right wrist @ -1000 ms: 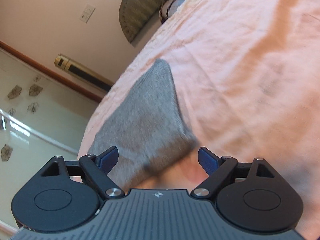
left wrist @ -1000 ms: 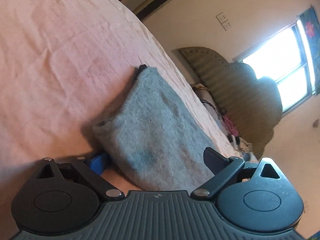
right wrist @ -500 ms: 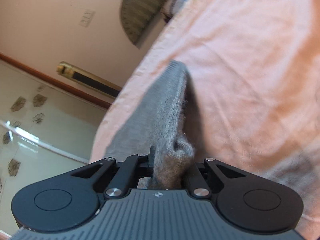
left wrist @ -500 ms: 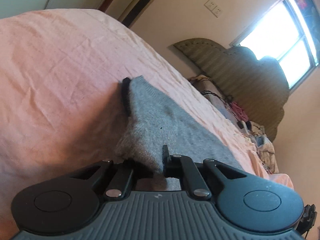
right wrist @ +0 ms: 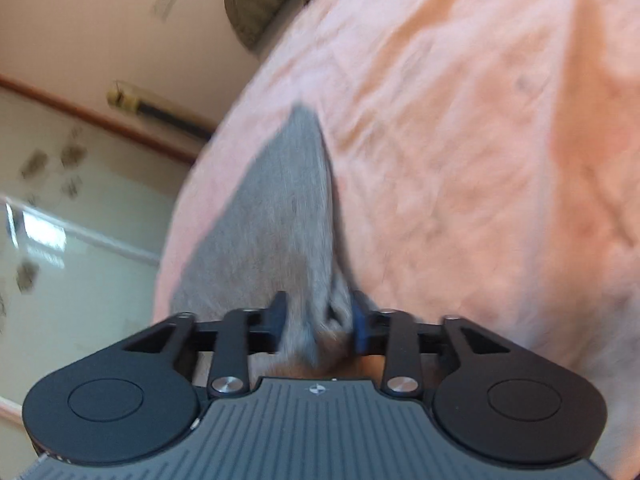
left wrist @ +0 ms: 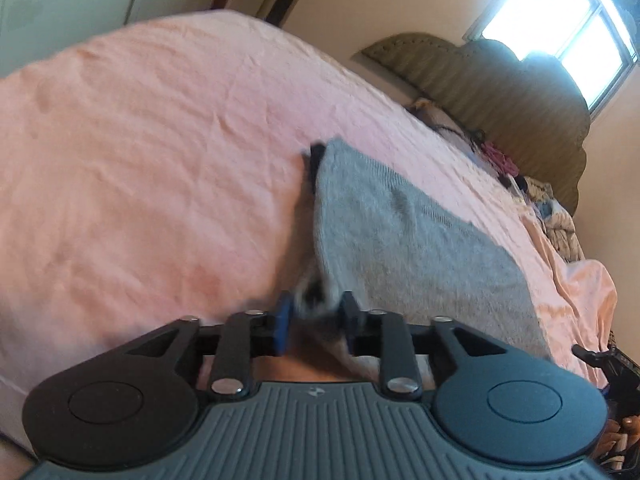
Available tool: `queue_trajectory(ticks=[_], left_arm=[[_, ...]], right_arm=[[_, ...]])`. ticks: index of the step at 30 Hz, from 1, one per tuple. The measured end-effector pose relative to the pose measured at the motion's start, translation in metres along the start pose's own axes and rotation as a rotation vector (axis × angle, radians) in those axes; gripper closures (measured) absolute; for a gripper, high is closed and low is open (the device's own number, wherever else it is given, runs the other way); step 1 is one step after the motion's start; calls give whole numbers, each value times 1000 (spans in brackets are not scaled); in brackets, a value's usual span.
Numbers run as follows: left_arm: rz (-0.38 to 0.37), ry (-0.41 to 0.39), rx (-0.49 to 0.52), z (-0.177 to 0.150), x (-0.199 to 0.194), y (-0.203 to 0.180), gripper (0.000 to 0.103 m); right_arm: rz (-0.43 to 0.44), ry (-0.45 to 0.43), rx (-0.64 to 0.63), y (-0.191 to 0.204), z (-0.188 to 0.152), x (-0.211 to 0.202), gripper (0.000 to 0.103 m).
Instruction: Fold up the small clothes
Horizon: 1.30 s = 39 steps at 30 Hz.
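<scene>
While jaws have just been opening: left hand-held gripper point(left wrist: 314, 322), right hand-held gripper point(right wrist: 320, 320), both part-open, grey knit garment point(left wrist: 400, 236) loose between; pink bed point(left wrist: 140, 160).

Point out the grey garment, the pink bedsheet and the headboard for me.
grey garment point(left wrist: 408, 240): left wrist view, middle of its knit top face.
pink bedsheet point(left wrist: 160, 160): left wrist view, bare wrinkled stretch.
headboard point(left wrist: 500, 92): left wrist view, striped padded front.

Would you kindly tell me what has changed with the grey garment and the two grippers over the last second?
Both the left gripper and right gripper clamped the grey knit garment, carried its near edge over, and their jaws have just been opening; cloth is still between them. The pink bedsheet stayed as it was.
</scene>
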<state>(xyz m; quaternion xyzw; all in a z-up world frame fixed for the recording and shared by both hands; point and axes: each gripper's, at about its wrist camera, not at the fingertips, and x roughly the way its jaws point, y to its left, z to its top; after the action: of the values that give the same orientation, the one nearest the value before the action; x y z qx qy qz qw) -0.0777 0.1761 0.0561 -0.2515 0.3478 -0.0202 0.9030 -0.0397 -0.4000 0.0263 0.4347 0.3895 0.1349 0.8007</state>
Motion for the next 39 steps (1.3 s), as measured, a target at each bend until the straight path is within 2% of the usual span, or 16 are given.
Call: queue_trajectory(ticks=[1,2,4,8,12,15,16,17,18,19,24,27,30,33,35,39], left_arm=[[13,-66,33,13,-4,-5,32],[26,-141,83,29,-6,-13,20],[38,-193,168,59,10,-31,19],[9,-76,198,103,88,-53,20],[165,-5,352,112,173,-80,23],[206,52,412,110,212,-88,43],[209,53,414,108,217,-88,62],[206,27,425,107,216,-89,96],[197,29,421,107,214,-89,97],[201,14,401,106,208,-87,98],[268,-39,370,107,202,-63,99],[296,-52,416,103,194,-74,95],[340,-143,430,101,169,-92,93],[207,-215,315,102,141,-103,82],[92,-157,291,96,146,-116,47],[148,-63,394,71,186,-137,45]], right_arm=[[1,-56,2,2,9,-9,43],[3,-92,-14,8,20,-13,41],[12,-115,-83,24,48,-7,40],[-32,-94,-229,60,103,46,40],[-159,-26,-377,84,135,127,40],[-248,42,-459,89,144,179,40],[-270,66,-479,90,145,193,40],[-279,61,-506,91,142,202,41],[-267,63,-539,95,140,206,57],[-232,110,-535,96,141,211,92],[-139,-24,-535,110,141,191,92],[-227,-25,-495,91,147,204,92],[-226,-3,-455,86,137,201,83],[-196,-140,-472,106,125,170,37],[-150,-168,-485,121,114,159,34],[-217,-83,-667,147,77,193,35]])
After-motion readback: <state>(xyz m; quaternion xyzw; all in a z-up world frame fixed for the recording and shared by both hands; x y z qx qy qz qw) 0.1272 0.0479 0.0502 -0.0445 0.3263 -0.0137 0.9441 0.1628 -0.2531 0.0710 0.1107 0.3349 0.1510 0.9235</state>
